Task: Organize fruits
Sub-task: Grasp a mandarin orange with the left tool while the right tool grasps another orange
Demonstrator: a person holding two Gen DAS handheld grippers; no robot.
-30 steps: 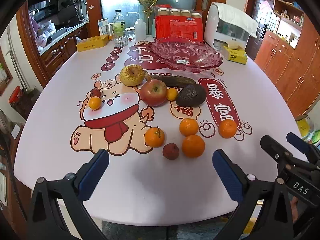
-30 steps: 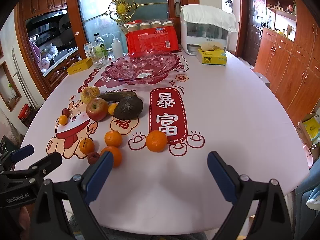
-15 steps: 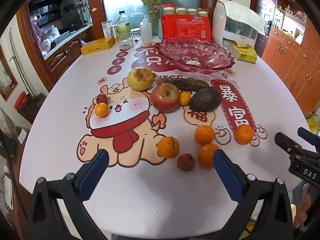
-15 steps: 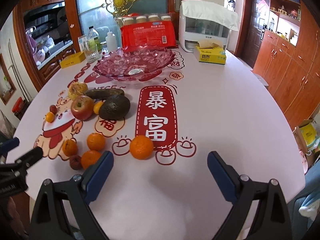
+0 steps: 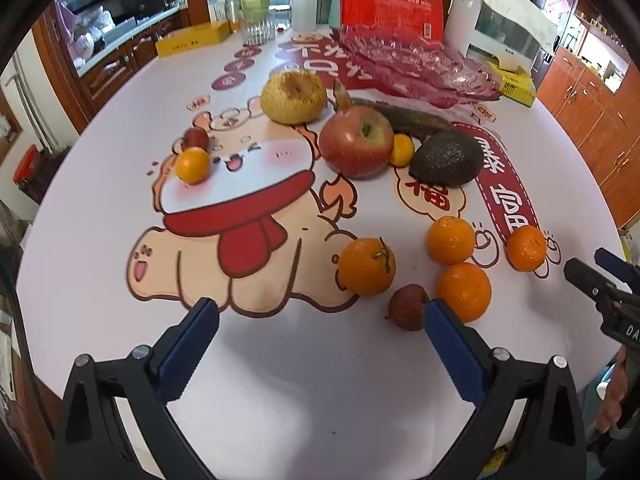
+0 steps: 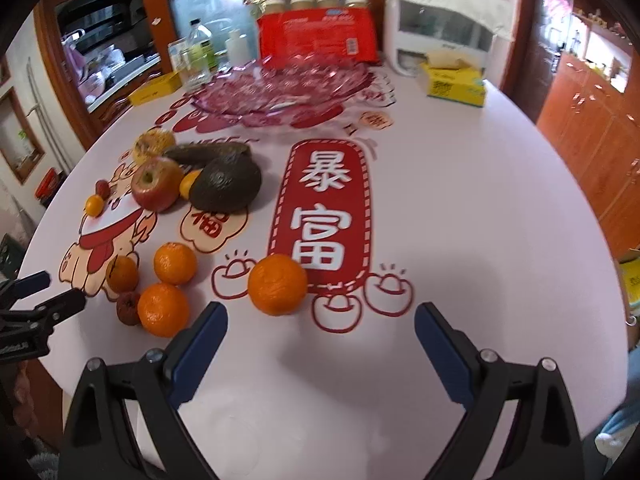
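A: Where is the fruit you are sorting?
B: It lies loose on the round table (image 5: 100, 208). Nearest you are four oranges: one with a stem (image 5: 367, 266), one on its own (image 6: 277, 284) by the red banner print, and two more (image 5: 463, 291) (image 5: 450, 239) between them. A dark red lychee (image 5: 407, 306) sits just beside the nearest orange.

A: And further back?
B: A red apple (image 5: 356, 141), an avocado (image 5: 446, 159), a dark elongated fruit (image 5: 404, 118) and a yellow pear (image 5: 293, 97) cluster together. The pink glass bowl (image 6: 280, 90) stands behind them.

A: How are your tools?
B: Your left gripper (image 5: 318, 330) has wide jaws just starting to close, with nothing between them. Your right gripper (image 6: 320, 330) stands wide open, gripping nothing, with the lone orange just ahead of its fingertips.
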